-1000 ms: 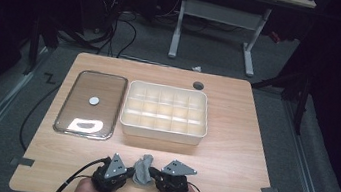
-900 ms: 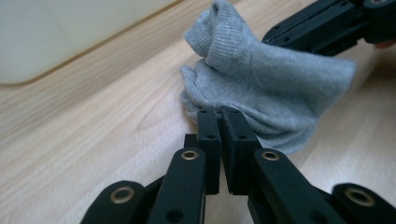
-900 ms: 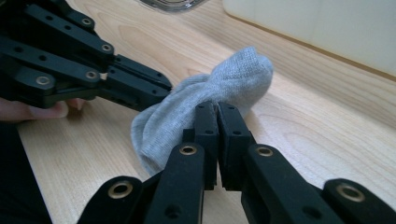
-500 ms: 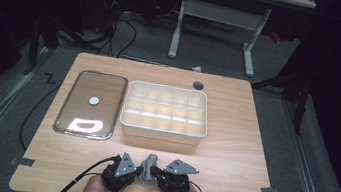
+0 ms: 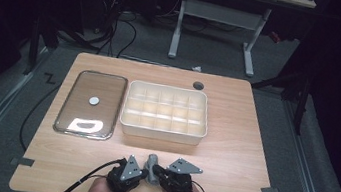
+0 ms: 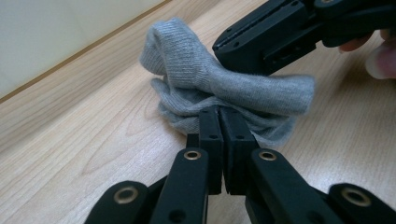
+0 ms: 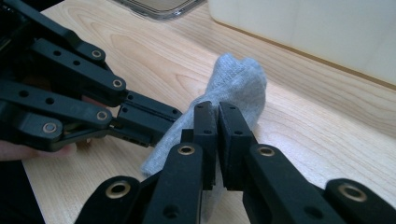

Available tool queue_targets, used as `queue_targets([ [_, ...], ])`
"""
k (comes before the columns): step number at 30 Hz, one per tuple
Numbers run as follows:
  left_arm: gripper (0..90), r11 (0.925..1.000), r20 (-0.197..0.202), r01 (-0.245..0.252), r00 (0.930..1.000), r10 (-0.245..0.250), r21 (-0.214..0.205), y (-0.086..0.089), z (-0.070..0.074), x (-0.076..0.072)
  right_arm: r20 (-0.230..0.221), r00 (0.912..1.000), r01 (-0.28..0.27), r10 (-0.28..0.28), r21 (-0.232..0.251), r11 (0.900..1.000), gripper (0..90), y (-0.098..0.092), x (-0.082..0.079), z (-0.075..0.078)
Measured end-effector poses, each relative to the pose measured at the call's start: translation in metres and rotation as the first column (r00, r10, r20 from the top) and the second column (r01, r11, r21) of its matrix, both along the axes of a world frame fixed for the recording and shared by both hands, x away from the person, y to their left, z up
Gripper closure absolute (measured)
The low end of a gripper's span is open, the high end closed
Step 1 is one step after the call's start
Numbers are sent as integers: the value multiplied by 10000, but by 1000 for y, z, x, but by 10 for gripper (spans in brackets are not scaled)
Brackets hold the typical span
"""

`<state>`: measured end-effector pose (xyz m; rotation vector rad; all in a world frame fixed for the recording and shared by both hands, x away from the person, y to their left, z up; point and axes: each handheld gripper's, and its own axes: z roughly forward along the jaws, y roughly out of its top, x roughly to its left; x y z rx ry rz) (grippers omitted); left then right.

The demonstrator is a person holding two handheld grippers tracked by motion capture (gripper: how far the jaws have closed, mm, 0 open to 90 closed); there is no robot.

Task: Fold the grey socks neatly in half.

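A grey knitted sock (image 5: 151, 161) lies bunched near the table's front edge, between my two grippers. My left gripper (image 5: 143, 174) comes at it from the left and my right gripper (image 5: 157, 174) from the right. In the left gripper view my left gripper (image 6: 219, 114) is shut on a lower fold of the sock (image 6: 187, 60), while the right gripper (image 6: 243, 44) pinches its upper roll. In the right gripper view my right gripper (image 7: 217, 109) is shut on the sock (image 7: 240, 77), and the left gripper (image 7: 154, 119) grips it from the left.
A cream box with several compartments (image 5: 127, 120) stands mid-table beyond the sock. A clear lid (image 5: 85, 91) with a white dot lies left of the box. A cable hole (image 5: 198, 85) sits at the back. The table's front edge is right behind the hands.
My left gripper has shifted a little to the right, closer to the right gripper. The right gripper has stayed put, and the sock stays held by both.
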<state>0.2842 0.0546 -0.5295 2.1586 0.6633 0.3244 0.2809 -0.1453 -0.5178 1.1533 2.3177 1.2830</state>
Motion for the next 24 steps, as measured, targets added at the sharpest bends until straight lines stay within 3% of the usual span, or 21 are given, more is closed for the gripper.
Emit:
queue_targets([
  [11,854,9998,-81,120,9999,-119,129,-1,-1,-1,29,10000,-72,71,46,10000,871,-1,-3,1],
  [15,821,9997,-208,197,9996,-195,128,1,0,-1,-206,9998,-71,69,-100,9999,889,1,-1,-3],
  [24,741,9992,-225,344,9991,-349,-198,12,3,-3,-85,9995,-314,311,-342,9989,900,5,-3,-7],
])
